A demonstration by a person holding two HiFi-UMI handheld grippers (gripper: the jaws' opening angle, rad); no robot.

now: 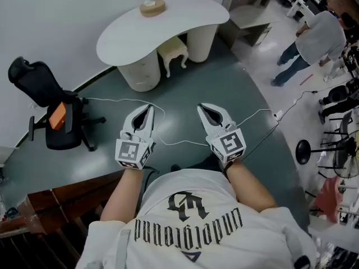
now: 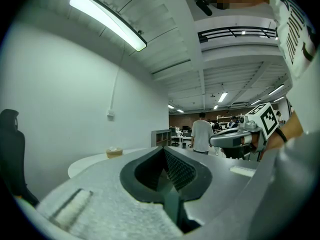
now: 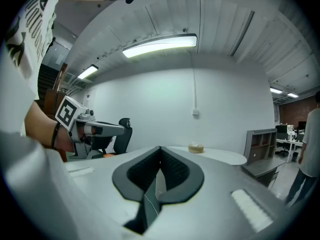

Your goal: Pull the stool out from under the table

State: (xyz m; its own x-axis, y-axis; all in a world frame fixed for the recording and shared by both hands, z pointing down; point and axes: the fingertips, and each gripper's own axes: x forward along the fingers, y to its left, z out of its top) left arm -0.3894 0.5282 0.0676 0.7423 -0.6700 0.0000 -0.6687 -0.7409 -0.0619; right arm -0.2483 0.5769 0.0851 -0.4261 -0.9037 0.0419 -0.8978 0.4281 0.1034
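Stool (image 1: 173, 51) sat tucked under the white tabletop (image 1: 185, 21), in the gap between the two pale pedestals (image 1: 140, 72) that carried it. Its seat was mostly hidden beneath the tabletop's near edge, and only the curved near legs showed.

Both tongs stood well short of the tabletop, over the dark floor (image 1: 224, 83), held level and pointing toward it. The left tongs (image 1: 148, 107) were clenched on nothing, and the right tongs (image 1: 201, 107) were likewise closed and empty. Each gripper's own view showed the pads meeting with no thing between them.

From the tongs the stool lay straight ahead, on a line running about midway between the two, so neither hand looked plainly nearer. To my eye the task had not begun. The person would need to walk up to the tabletop, lower the tongs below its edge and open them before a leg or the seat rim could be taken. Which way the seat's longer side ran I could not tell under the tabletop.
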